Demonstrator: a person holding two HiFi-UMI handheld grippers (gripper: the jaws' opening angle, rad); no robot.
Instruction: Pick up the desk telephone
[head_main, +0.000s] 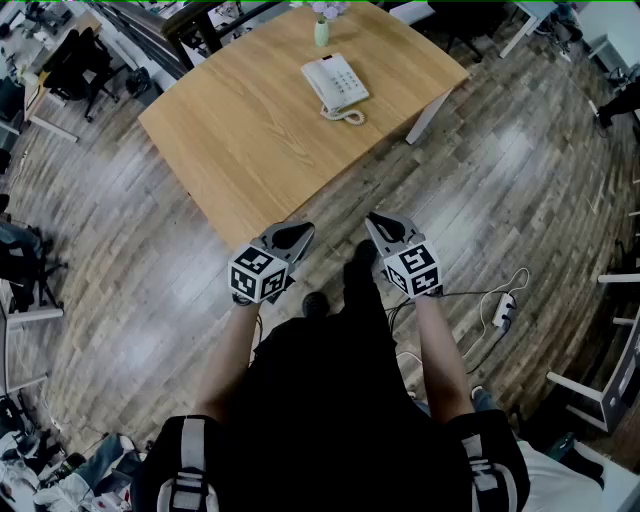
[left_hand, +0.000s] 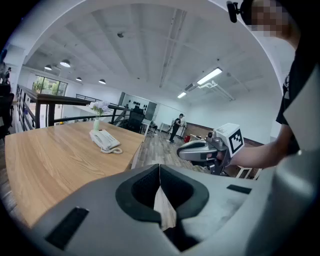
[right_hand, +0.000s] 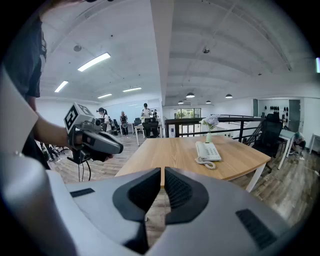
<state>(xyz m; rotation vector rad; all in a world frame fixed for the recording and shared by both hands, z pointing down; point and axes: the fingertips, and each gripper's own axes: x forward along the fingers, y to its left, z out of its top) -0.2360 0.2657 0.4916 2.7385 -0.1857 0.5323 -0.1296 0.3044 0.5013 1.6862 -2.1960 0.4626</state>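
A white desk telephone with a coiled cord lies near the far end of a wooden table; it also shows as the telephone in the left gripper view and the telephone in the right gripper view. My left gripper hangs at the table's near edge, jaws shut and empty. My right gripper is beside it over the floor, also shut and empty. Both are well short of the phone. Each gripper sees the other: right gripper, left gripper.
A small vase of flowers stands just behind the phone. White table legs show at the right corner. A power strip and cable lie on the wood floor to my right. Chairs and desks ring the room; people stand far off.
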